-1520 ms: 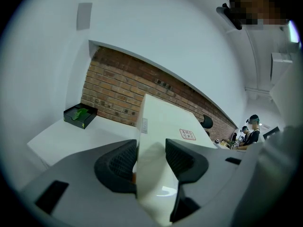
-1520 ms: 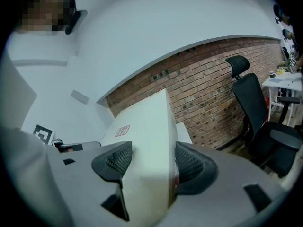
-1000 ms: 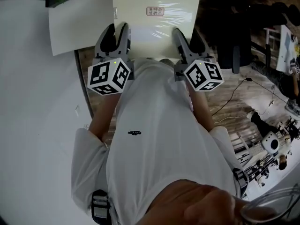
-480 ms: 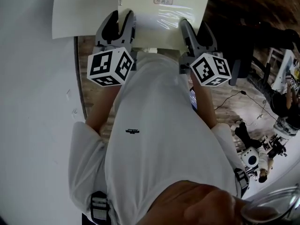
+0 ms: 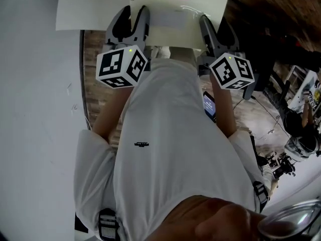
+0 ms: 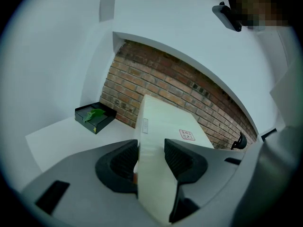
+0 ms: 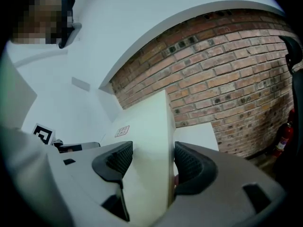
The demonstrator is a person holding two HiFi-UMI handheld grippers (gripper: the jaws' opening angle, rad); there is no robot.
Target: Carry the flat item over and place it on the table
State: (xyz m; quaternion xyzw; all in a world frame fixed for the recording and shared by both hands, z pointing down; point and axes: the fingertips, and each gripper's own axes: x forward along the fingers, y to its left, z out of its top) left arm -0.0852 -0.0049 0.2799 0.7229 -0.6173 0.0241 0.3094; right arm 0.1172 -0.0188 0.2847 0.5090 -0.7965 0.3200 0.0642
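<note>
A flat cream box (image 5: 176,11) with a small red-printed label is carried in front of the person, held by both near edges. My left gripper (image 5: 131,25) is shut on its left edge; in the left gripper view the box (image 6: 163,126) fills the gap between the jaws of that gripper (image 6: 151,156). My right gripper (image 5: 214,29) is shut on the right edge, and the right gripper view shows the box (image 7: 144,141) pressed between the pads of this gripper (image 7: 152,162). The box's far end is cut off at the top of the head view.
A white table (image 5: 90,9) lies ahead on the left, beside the box; a black tray (image 6: 94,117) with something green stands on it near a brick wall (image 6: 189,89). Wooden floor, cables and equipment (image 5: 296,139) lie to the right. A fire extinguisher (image 7: 284,136) stands by the wall.
Both grippers and the box have moved forward, toward the white table and brick wall. The grip on the box looks unchanged.
</note>
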